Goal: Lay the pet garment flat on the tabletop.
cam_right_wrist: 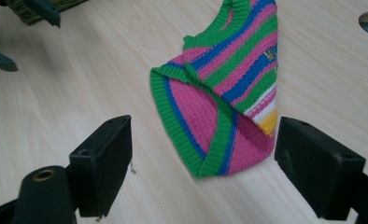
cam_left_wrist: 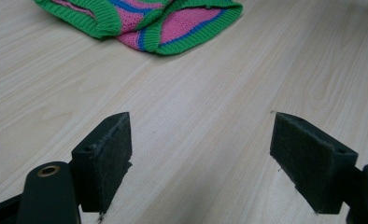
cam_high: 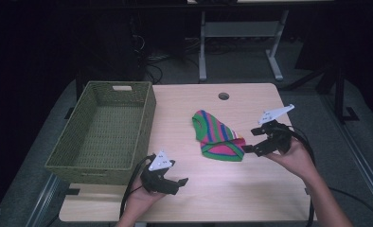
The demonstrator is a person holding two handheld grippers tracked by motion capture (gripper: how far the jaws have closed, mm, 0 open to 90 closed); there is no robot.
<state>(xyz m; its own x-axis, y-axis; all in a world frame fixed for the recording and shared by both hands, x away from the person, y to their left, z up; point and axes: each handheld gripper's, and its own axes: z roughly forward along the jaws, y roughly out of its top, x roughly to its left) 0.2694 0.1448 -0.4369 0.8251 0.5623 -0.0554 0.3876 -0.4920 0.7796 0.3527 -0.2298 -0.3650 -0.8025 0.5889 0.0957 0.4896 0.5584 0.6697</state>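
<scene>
Up high, basket (cam_high: pixel 104 130); up close, sweater (cam_right_wrist: pixel 229 88) between right gripper (cam_right_wrist: pixel 203 163) jaws.

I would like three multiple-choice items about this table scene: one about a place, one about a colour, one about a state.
1. Where does the basket stand on the table?
A. at its left side
B. at its right side
C. in the middle

2. What colour is the edging of the striped knit garment?
A. yellow
B. green
C. black

3. How do the jaws of the right gripper stand?
A. shut on the garment
B. shut on nothing
C. open, with the garment's end between them

Answers: 1 A, the high view shows it at the left edge. 2 B, the hem is green in the right gripper view. 3 C, a wide gap separates the jaws and neither presses the fabric.
</scene>
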